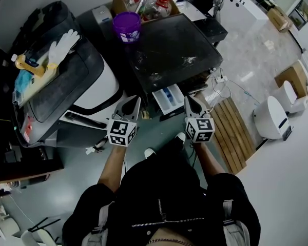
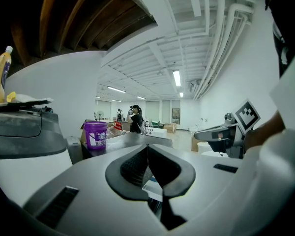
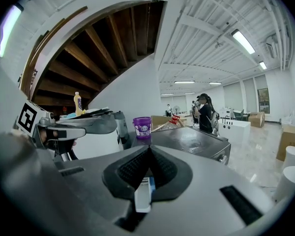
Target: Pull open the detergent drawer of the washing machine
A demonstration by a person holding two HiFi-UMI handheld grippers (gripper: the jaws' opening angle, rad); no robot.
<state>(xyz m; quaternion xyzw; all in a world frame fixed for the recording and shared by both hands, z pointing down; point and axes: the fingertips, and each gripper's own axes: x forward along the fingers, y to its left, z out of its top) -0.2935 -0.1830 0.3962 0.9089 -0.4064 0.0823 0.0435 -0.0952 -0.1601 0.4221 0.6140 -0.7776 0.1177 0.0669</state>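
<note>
The dark-topped washing machine (image 1: 169,50) stands in front of me. Its white detergent drawer (image 1: 168,97), with a blue insert, sticks out of the front panel, pulled open. In the head view my left gripper (image 1: 137,101) hangs just left of the drawer and my right gripper (image 1: 189,99) just right of it; neither touches it. Both are shut with nothing between the pads. In the right gripper view the drawer (image 3: 142,193) shows below the closed right gripper (image 3: 148,151). The left gripper (image 2: 147,149) shows its jaws meeting, the drawer's edge (image 2: 152,186) behind them.
A purple bucket (image 1: 126,26) and a cardboard box (image 1: 143,1) of clutter sit at the machine's back. A second grey-lidded machine (image 1: 66,81) at left carries a white glove and a yellow bottle. A wooden pallet (image 1: 233,132) lies at right. A person (image 3: 205,113) stands far off.
</note>
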